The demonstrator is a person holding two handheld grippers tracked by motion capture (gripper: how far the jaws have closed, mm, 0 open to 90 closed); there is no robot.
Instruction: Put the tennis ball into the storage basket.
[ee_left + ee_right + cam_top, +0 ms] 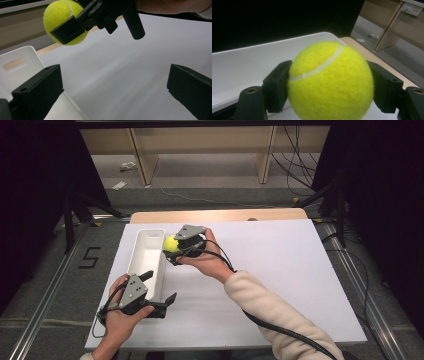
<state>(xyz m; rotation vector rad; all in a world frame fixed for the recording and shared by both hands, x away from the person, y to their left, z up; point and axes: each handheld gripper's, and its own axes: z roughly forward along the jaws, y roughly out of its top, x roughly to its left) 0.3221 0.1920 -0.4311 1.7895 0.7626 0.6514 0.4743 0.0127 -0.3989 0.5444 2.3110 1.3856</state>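
A yellow tennis ball [171, 243] is held above the table, against the right wall of a long white bin [145, 242]. My right gripper [173, 248] is shut on the ball. In the right gripper view the ball [329, 80] sits between both black jaws, with the bin's inside [249, 65] behind it. My left gripper [159, 286] stands open at the bin's near right corner, nothing between its jaws. In the left gripper view the gripper [112, 92] has one jaw over the bin [22, 60], and the ball [57, 13] hangs up high.
The white table board [280, 270] stretches bare to the right of both hands. A wooden strip [220, 215] runs along its far edge. Beyond it are floor, cables and wooden furniture legs. A black cable trails from the right gripper over the sleeve.
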